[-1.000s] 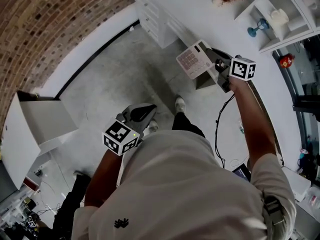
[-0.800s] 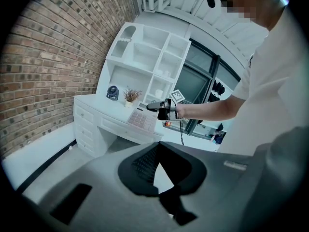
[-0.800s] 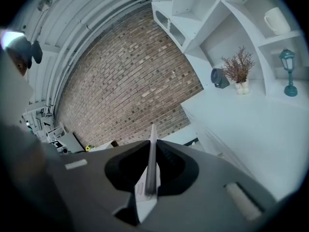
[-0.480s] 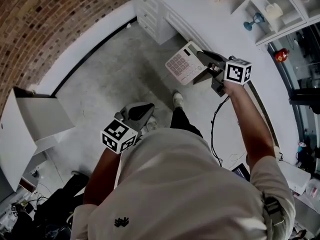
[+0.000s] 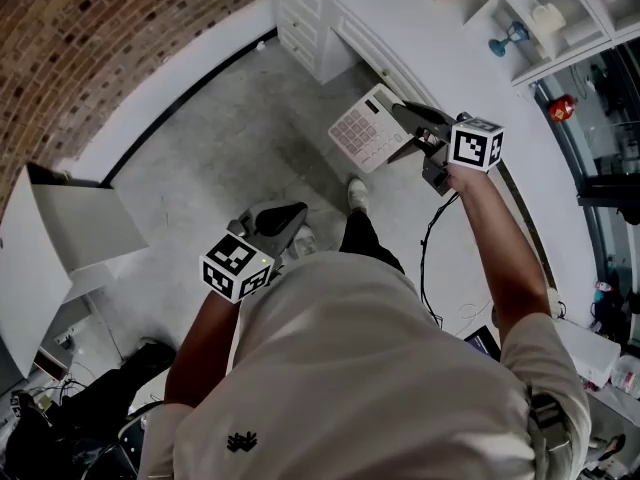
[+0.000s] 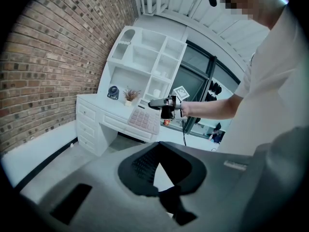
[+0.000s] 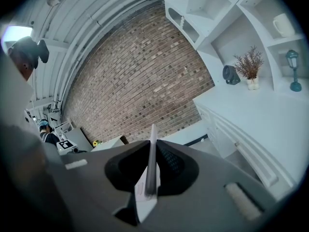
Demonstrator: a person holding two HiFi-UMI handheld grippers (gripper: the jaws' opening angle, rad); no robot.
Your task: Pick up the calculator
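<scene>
Since the earlier frame the right tool (image 5: 405,118) has carried the calculator (image 5: 368,128) leftward in the head view, off the white table (image 5: 400,13) and out over the grey floor (image 5: 200,158). The left tool (image 5: 280,216) has drifted a little too, staying low by the person's body.

The calculator now hangs in the air, clear of the table, and is held by its right-hand edge. The right gripper view shows it edge-on, a thin slab pinched between the pads with its body reaching out past the tips. The left tool's tips are together with nothing between them.

The calculator looks like a light, rigid plastic slab with a smooth casing (likely a bit slippery). Gripped at one edge only, it could probably pivot or droop if swung fast, so steady motion seems wise. The best hold is likely the plain border of the casing, well in from the corner and away from the keys and display. The present grip seems to be about there.
</scene>
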